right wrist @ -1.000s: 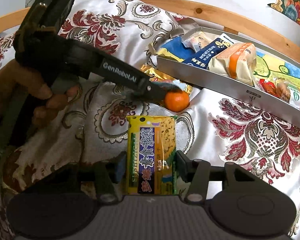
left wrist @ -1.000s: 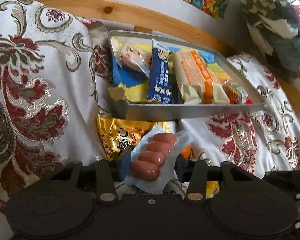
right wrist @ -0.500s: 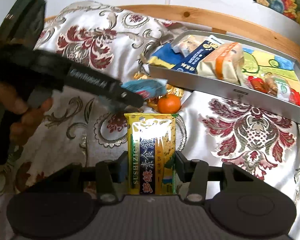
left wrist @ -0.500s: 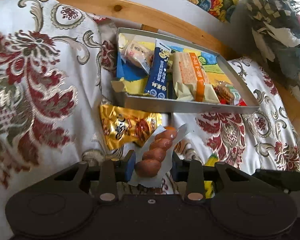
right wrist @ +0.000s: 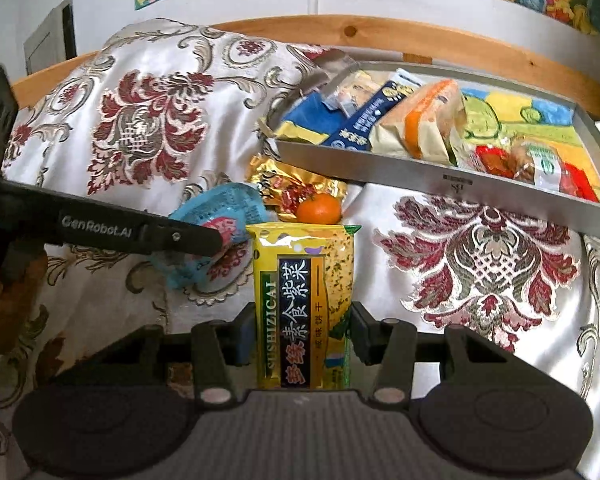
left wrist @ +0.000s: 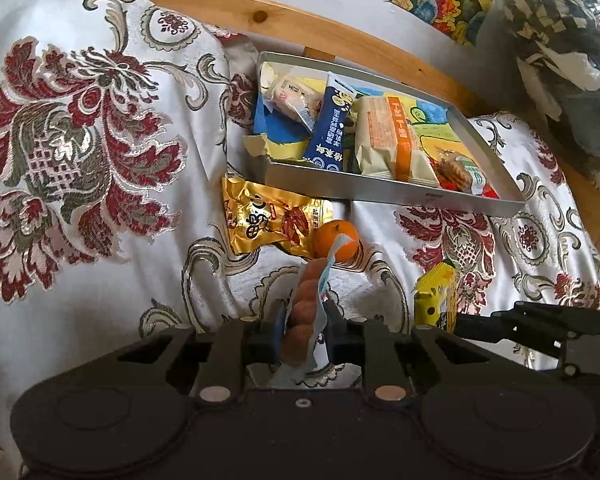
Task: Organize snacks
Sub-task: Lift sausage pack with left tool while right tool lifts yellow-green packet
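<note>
The sausage packet (left wrist: 306, 304), a clear wrapper with a blue edge around a row of brown sausage links, stands edge-on between the fingers of the left gripper (left wrist: 303, 322), which are drawn in tight against its sides; it is held up above the bedspread (left wrist: 80, 152). In the right wrist view the same packet (right wrist: 220, 232) shows its blue printed face at nine o'clock of the yellow biscuit packet (right wrist: 304, 304), just beside it. That biscuit packet, printed "SUSHIZICAI", is clamped lengthwise in the right gripper (right wrist: 302, 334), whose fingers press its two long edges.

At twelve o'clock of the biscuit packet, touching its top edge in this view, lies a small orange (right wrist: 319, 209) on the cloth. Whether they really touch is hard to say from this angle. Behind the orange, at eleven o'clock, is a crumpled gold snack bag (right wrist: 296, 186).

Further out at one o'clock sits the grey metal tray (right wrist: 420, 174), resting on the bedspread against the wooden bed rail (right wrist: 380, 36). Inside it, packed side by side, are a dark blue sachet (right wrist: 364, 120), a beige-and-orange wrapped cake (right wrist: 420, 120), a clear bag of biscuits (left wrist: 288, 96) and a red-and-green packet (right wrist: 540, 164). The gold bag lies just beside the tray's near wall.
</note>
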